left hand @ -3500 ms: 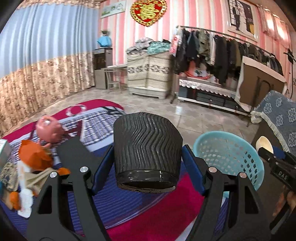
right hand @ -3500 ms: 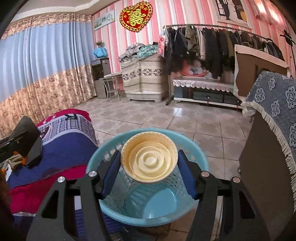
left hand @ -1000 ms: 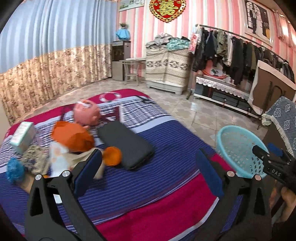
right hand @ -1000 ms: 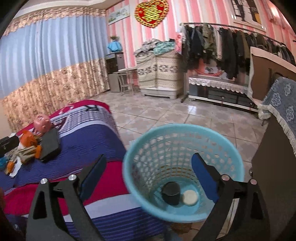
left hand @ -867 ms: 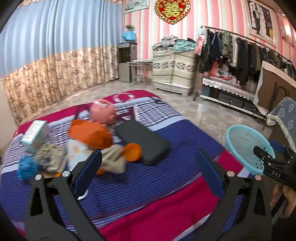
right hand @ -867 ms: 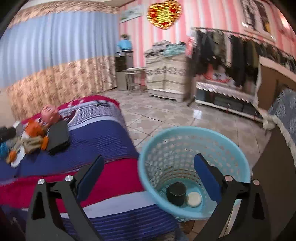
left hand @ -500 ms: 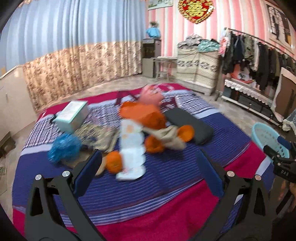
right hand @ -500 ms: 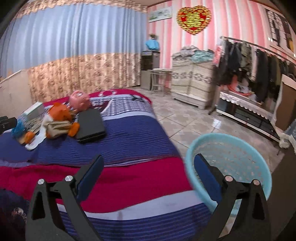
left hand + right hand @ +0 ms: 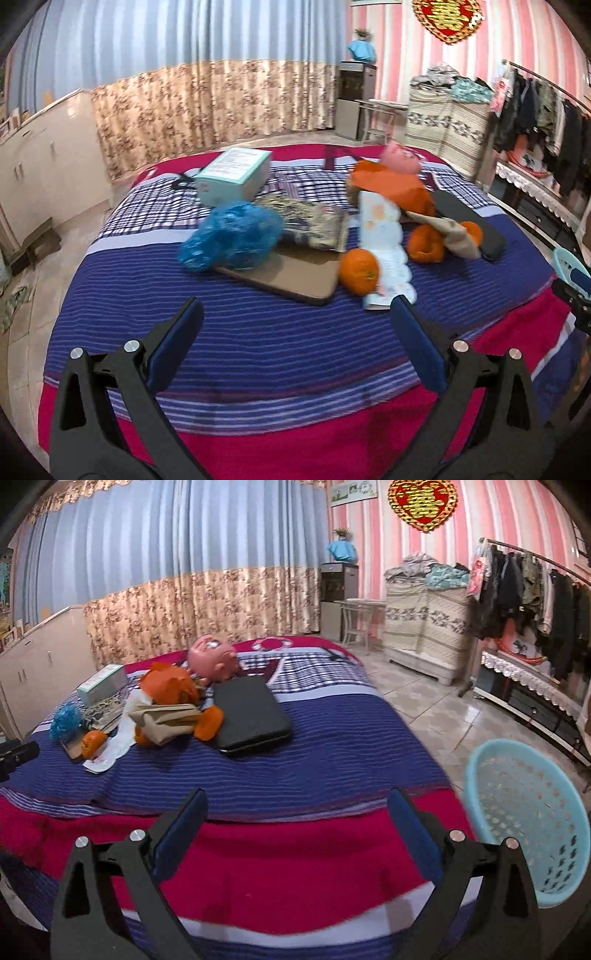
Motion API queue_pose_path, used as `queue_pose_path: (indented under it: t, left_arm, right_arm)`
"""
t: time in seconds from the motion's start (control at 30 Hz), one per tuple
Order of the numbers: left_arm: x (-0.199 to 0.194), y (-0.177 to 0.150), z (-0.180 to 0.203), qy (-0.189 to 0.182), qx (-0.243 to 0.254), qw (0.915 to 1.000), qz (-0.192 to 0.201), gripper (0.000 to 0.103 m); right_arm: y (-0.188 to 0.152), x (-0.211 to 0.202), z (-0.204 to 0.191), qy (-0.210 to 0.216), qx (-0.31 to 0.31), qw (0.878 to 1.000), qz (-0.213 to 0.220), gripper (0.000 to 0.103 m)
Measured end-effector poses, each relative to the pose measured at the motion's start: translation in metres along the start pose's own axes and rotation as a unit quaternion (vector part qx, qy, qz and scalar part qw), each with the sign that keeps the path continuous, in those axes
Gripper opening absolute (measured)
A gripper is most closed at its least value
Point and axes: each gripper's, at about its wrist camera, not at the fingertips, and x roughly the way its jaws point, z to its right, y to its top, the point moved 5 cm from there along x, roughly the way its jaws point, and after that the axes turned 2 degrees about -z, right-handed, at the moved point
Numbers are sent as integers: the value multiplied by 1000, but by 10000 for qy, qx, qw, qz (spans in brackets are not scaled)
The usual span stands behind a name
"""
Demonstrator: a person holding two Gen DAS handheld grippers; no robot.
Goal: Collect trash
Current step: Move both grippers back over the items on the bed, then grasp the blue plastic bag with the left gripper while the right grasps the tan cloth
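Observation:
A clutter of objects lies on the striped bed (image 9: 258, 332): a crumpled blue bag (image 9: 231, 236), an orange fruit (image 9: 359, 271), a white printed wrapper (image 9: 384, 243), an orange bag (image 9: 391, 186) and a beige paper bag (image 9: 456, 230). My left gripper (image 9: 295, 339) hovers open over the bed's near edge, short of them, holding nothing. My right gripper (image 9: 295, 827) is open and empty above the bed's red border. The light blue trash basket (image 9: 532, 812) stands on the floor at its right. The same heap (image 9: 162, 709) shows far left in the right wrist view.
A teal box (image 9: 234, 175), a patterned pouch (image 9: 310, 223), a brown board (image 9: 288, 273), a black case (image 9: 247, 716) and a pink toy head (image 9: 212, 659) also lie on the bed. A clothes rack (image 9: 528, 590) and a covered cabinet (image 9: 424, 627) stand beyond the tiled floor.
Both grippers let go of their cups, which now lie in the basket. Both have swung left toward the bed; the left one has come closer to the heap.

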Motion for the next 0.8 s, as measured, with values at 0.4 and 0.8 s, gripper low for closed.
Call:
queue_pose_path:
  t: [0.4,0.8]
  left_arm:
    - [15,4,-47,242,-284,9993,-27,97]
    - [43,36,-47,200,-36,9998,47,97]
  right_arm:
    - [40,39,-94,600,-790,9950,-60,95]
    - [43,89,-140,992,-1023,9883,-551,37]
